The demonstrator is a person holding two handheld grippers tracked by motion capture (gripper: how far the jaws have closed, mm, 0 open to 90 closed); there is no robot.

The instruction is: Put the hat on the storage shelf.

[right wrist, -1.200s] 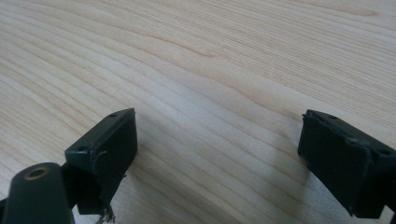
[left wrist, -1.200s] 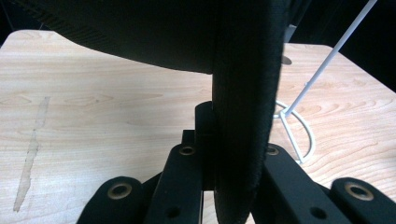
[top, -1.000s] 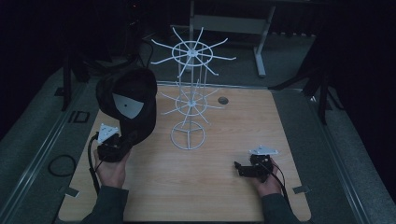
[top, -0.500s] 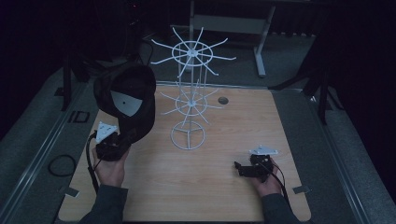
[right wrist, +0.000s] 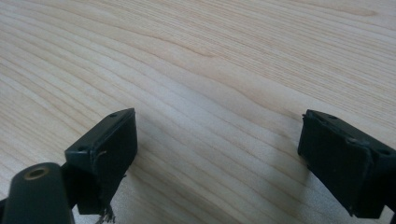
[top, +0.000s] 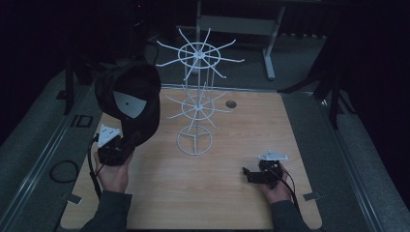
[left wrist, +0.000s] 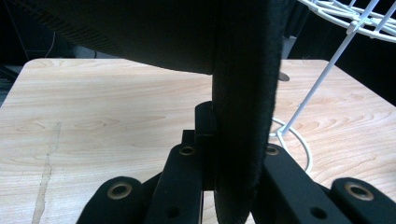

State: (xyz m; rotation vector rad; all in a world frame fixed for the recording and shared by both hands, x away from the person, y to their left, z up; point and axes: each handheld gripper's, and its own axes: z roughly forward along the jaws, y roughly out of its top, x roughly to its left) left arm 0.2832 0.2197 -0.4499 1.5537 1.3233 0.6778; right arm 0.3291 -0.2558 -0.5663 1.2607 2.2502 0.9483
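The left gripper [top: 114,151] has its jaws clamped on the lower edge of a black fabric cap with a pale grey underside to its brim [top: 130,99], holding it up over the table's left side, crown uppermost and long axis running up and away from the hand. The white wire display rack with radiating hook arms [top: 196,104] stands just to the cap's right — so the left hand is far nearer it. The right gripper [top: 252,175] rests low on the pale wooden table [top: 227,203], jaws spread wide on nothing — well apart from rack and cap.
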